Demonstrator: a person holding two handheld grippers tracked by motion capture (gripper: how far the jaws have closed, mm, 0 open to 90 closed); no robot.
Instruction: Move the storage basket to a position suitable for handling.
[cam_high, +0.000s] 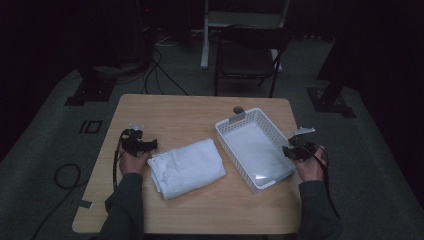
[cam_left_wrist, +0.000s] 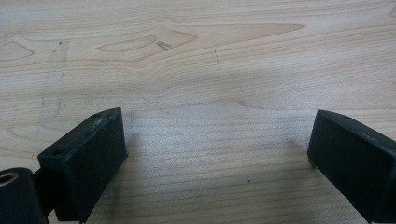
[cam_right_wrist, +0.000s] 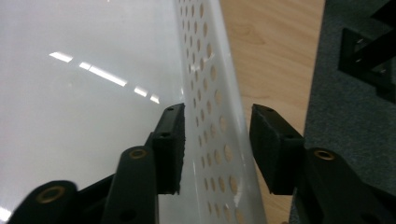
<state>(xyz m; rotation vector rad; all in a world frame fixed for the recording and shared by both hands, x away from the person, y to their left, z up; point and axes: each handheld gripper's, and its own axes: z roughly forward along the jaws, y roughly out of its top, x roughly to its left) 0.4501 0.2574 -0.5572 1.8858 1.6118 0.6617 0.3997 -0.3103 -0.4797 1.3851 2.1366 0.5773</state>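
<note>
A folded white towel (cam_high: 186, 167) lies at the middle of the wooden table (cam_high: 175, 112). To its right stands a white perforated basket (cam_high: 227, 142), nothing in it. My left gripper (cam_high: 151, 145) sits just left of the towel; in the left gripper view it (cam_left_wrist: 218, 128) is wide open over bare wood. My right gripper (cam_high: 286, 151) is at the basket's right side. In the right gripper view it (cam_right_wrist: 217, 114) is open, its jaws straddling the basket's wall (cam_right_wrist: 210, 79), one inside and one outside, with a gap on the outer side.
A dark folding chair (cam_high: 247, 55) stands behind the table's far edge. Cables (cam_high: 160, 75) run over the grey carpet at the back left. A small round object (cam_high: 238, 109) lies by the basket's far end. The table's right edge runs close beside the basket.
</note>
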